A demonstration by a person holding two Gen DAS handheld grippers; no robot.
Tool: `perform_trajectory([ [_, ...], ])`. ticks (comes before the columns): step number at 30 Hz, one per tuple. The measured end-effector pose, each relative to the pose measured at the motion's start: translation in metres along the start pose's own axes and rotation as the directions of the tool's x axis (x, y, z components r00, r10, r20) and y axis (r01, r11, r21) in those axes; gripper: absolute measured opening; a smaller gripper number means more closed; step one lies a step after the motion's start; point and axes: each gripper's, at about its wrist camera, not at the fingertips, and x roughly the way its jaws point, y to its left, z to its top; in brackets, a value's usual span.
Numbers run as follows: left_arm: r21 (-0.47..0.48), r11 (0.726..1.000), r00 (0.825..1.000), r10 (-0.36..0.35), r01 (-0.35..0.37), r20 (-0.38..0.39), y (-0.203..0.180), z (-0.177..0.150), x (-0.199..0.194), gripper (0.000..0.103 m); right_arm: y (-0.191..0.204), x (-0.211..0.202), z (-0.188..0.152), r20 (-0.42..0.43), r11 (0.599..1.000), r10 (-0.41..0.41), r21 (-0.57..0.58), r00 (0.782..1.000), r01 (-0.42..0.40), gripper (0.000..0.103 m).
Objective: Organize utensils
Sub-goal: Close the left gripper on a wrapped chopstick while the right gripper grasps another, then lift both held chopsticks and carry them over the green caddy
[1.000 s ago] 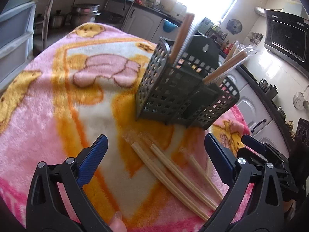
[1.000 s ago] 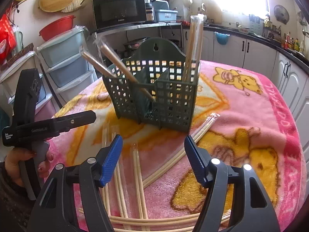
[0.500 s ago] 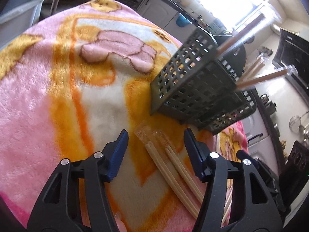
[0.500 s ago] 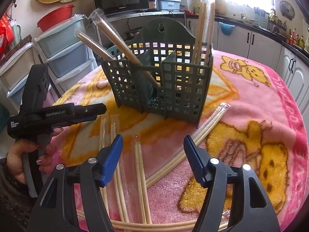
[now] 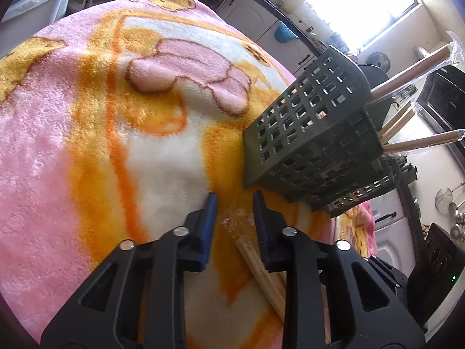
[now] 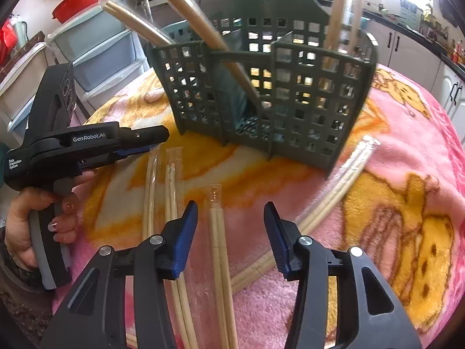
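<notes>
Left wrist view: a wrapped pair of chopsticks (image 5: 255,264) is framed by the narrow, closing jaws of the left gripper (image 5: 234,203), its wrapper tip between the pads, not visibly pinched.
In the right wrist view another wrapped pair (image 6: 219,247) lies between the half-wide, closing jaws of the right gripper (image 6: 231,212), untouched. Both pairs lie on the pink blanket (image 6: 407,157), just before the green caddy (image 6: 270,96), in which further wrapped chopsticks are stood.

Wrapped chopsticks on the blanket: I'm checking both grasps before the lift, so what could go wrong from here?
1. The left gripper, closing, straddles only the wrapper tip; film may slip.
2. The right gripper, closing around the middle pair, could nudge neighbouring pairs.
3. Leaning sticks crowd the basket.
</notes>
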Motion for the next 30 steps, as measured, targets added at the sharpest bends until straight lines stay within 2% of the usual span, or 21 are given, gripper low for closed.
perform_trajectory([
  [3,-0.011,1.000,1.000,0.003,-0.003,-0.001,0.005,0.000,0.000,0.008,0.005,0.007,0.003,-0.016,1.000,0.000,-0.009,1.000,0.000,0.044],
  [9,-0.031,0.999,1.000,-0.015,0.015,0.002,0.015,0.000,-0.003,0.003,0.008,0.022,0.007,-0.042,1.000,-0.023,-0.021,0.999,0.022,0.033],
  [14,-0.036,0.999,0.999,-0.024,0.025,0.031,0.015,0.000,-0.013,0.002,0.009,0.024,0.009,-0.030,1.000,-0.024,-0.019,0.999,0.023,0.011],
  [17,-0.029,0.999,0.998,-0.032,0.034,0.061,0.010,0.001,-0.023,0.000,0.004,0.016,0.011,-0.002,1.000,-0.008,0.001,1.000,0.008,0.011],
  [24,0.026,0.997,0.988,-0.073,0.070,0.136,-0.009,0.007,-0.054,0.000,-0.003,-0.019,0.020,0.128,0.998,0.032,0.043,0.991,-0.038,0.011],
  [26,0.046,0.996,0.986,-0.083,0.077,0.142,-0.015,0.008,-0.058,0.000,-0.004,-0.029,0.023,0.158,0.998,0.035,0.049,0.987,-0.043,0.011],
  [30,0.063,0.997,0.992,-0.042,0.035,0.116,-0.017,0.009,-0.051,0.002,-0.008,-0.047,0.028,0.205,0.997,0.035,0.053,0.978,-0.047,0.011],
])
